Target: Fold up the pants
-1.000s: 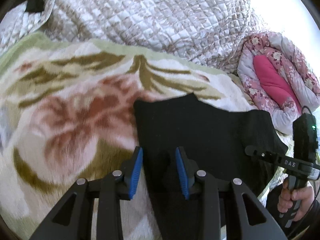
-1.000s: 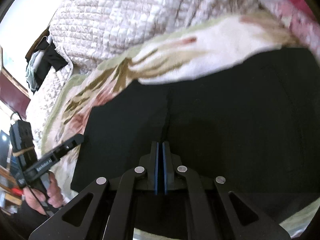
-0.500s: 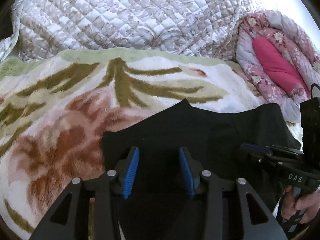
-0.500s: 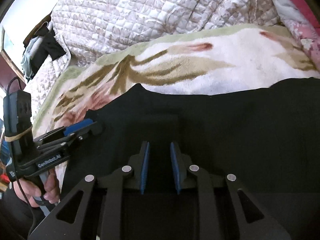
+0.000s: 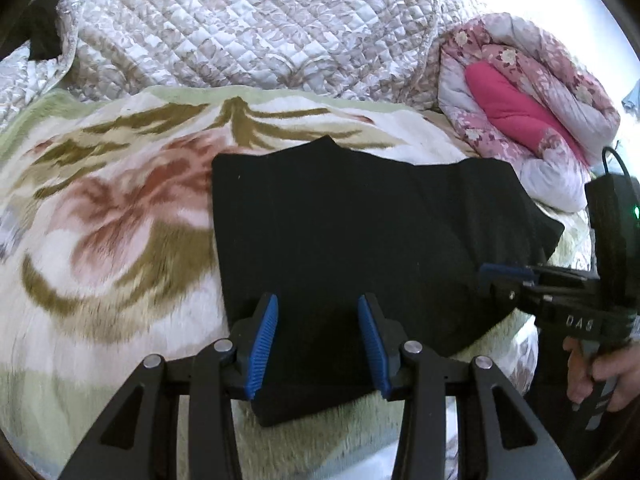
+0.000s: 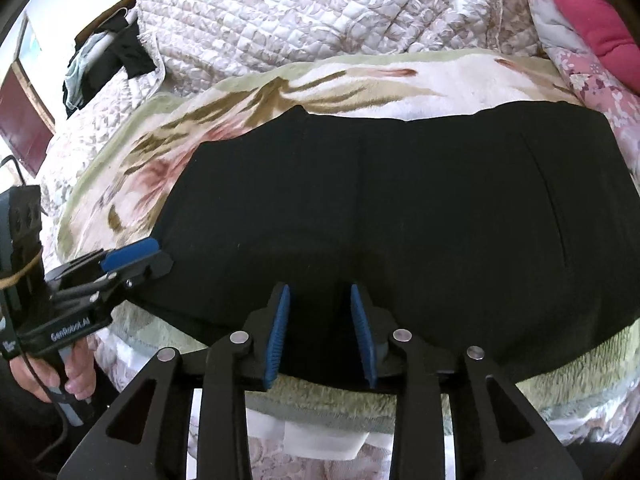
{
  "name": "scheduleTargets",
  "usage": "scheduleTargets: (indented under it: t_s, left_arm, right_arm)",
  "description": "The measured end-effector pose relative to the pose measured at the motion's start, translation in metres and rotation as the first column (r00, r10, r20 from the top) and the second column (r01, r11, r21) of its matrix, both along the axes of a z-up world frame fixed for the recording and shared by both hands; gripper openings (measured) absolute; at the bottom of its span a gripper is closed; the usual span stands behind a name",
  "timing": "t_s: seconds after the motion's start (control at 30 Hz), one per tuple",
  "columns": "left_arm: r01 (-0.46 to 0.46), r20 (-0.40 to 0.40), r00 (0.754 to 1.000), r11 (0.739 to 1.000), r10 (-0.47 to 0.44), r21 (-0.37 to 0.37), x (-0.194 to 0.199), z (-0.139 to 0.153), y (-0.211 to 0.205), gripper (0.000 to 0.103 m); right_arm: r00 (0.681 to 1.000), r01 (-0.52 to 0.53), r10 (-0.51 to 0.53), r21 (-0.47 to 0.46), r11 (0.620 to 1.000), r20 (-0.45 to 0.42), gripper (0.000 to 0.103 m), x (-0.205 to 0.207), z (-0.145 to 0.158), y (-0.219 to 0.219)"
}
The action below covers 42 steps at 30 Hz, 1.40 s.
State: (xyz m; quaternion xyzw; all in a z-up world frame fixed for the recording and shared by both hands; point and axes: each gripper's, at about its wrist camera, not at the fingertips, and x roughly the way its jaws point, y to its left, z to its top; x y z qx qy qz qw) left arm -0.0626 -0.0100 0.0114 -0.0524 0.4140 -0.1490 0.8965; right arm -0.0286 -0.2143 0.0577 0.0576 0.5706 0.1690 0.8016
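Note:
The black pants [image 5: 360, 232] lie folded into a flat wide band on the flowered blanket [image 5: 120, 240]. My left gripper [image 5: 317, 300] hovers over their left end near the front edge. It is open, and its blue pads stand apart from the cloth below. My right gripper [image 6: 319, 290] is over the front edge of the pants [image 6: 400, 200] near the middle. Its jaws are opening and the pads press on nothing. Each view also shows the other gripper: the right gripper [image 5: 504, 276] at the right side, the left gripper [image 6: 132, 256] at the left side.
A quilted beige bedspread [image 5: 260, 32] is heaped behind the blanket. A rolled pink flowered quilt [image 5: 520, 92] lies at the right end of the pants. Dark clothes [image 6: 120, 60] hang at the far left. The bed's front edge [image 6: 320, 440] runs below the grippers.
The right gripper was shut on a pinch of the pants and has since opened, letting the cloth drop flat. Both grippers have drawn back toward the front edge. The left jaws widened slightly.

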Motion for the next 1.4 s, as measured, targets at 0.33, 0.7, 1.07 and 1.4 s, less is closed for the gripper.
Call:
scheduleTargets:
  t_s: [0.33,0.7,1.07,1.4]
  left_arm:
    - [-0.007,-0.009,1.0,1.0,0.008,0.029,-0.009,0.0,-0.003,0.045]
    - [-0.011,-0.019,1.0,0.999,0.012,0.034,-0.019,0.001,0.0,0.046]
    - [-0.015,-0.031,0.999,0.999,0.017,0.036,-0.016,0.001,-0.001,0.047]
    - [-0.016,-0.045,0.999,0.999,0.018,0.033,-0.012,0.001,0.0,0.047]
  right_arm:
    - [0.995,0.095,-0.095,-0.016,0.995,0.014,0.033,-0.008,0.009,-0.022]
    - [0.854,0.514,-0.517,0.051,0.856,0.056,0.053,-0.025,0.044,-0.132]
    - [0.717,0.696,-0.695,0.107,0.71,-0.056,0.057,-0.014,0.025,-0.181]
    - [0.681,0.725,-0.729,0.208,0.657,-0.068,0.058,-0.002,0.008,-0.194]
